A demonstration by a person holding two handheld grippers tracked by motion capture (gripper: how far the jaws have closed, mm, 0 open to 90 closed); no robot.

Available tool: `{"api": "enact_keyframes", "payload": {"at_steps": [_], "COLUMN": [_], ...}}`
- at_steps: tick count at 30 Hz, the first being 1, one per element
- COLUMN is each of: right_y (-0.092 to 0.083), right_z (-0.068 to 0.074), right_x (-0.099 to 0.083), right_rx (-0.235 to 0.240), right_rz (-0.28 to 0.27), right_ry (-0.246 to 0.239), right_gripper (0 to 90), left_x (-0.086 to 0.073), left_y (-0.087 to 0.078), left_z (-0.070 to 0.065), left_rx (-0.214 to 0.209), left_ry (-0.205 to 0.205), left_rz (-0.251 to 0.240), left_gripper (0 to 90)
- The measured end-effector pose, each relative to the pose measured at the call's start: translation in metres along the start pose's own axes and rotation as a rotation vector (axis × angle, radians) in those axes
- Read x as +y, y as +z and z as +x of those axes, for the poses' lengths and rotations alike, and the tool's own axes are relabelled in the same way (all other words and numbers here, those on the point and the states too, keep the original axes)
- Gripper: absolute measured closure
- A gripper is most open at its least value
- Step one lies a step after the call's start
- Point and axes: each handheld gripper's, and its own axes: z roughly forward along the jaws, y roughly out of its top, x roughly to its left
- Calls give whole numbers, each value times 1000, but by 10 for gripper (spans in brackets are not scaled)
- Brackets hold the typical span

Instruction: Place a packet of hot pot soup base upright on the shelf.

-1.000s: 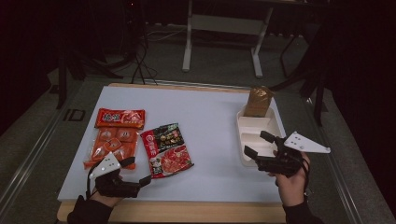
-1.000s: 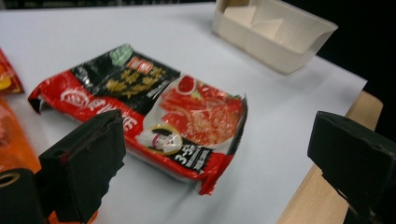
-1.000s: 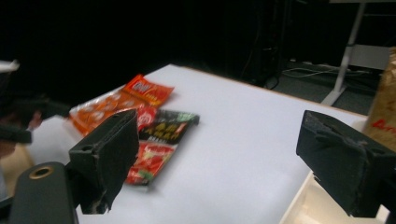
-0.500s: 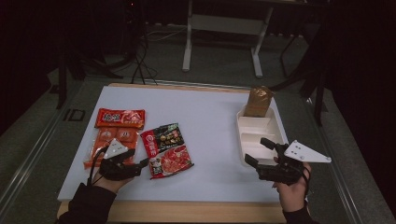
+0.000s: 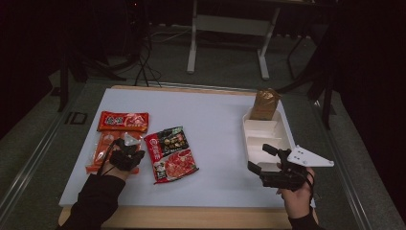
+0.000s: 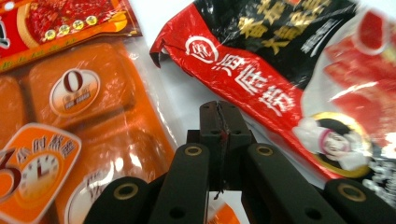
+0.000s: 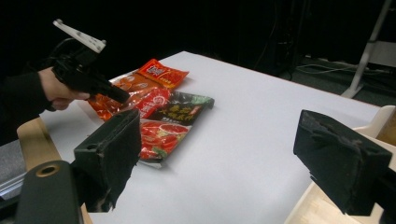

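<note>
Orange snack pack (image 5: 98,151) lies flat at the left of the desk (image 5: 215,124), long axis running away from the person, far end up against the red packet (image 5: 122,121) that lies crosswise beyond it, near end pointing back at the person's left sleeve

Red-and-black pouch (image 5: 170,154) sits just to its right, printed face up, long axis also near-to-far but skewed, black end far and leaning left, red end near. In the left gripper view a thin strip of bare desk separates the two packs

Left tool (image 6: 219,109) is down low over that strip at the orange pack's right edge. Its jaws have just been closing and now meet pad to pad; nothing bulky between them. Whether they nip the pack's clear side seam I can't tell (film too thin to make out). My read: it went in at the edge because a flat pack offers nothing else to pinch

Right tool (image 5: 261,158) hangs over the desk by the near end of the white tray (image 5: 287,139), jaws spread wide and empty, aimed across at the packs; looks parked, waiting. Tray's far compartment holds a brown bag (image 5: 265,104), upright; near compartments look free, likely the drop spot
</note>
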Motion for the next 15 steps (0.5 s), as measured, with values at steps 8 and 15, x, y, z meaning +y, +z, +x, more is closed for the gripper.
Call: {"api": "enact_keyframes", "payload": {"at_steps": [8, 15], "right_y": [1, 2], "right_z": [3, 1], "right_x": [0, -1], "right_rx": [18, 20], "right_rz": [3, 8], "right_ry": [3, 14], "right_gripper": [151, 151], "left_x": [6, 12], "left_y": [23, 32], "left_z": [2, -5], "left_rx": [4, -15], "left_ry": [24, 43], "left_rz": [76, 104], "left_gripper": [900, 900]}}
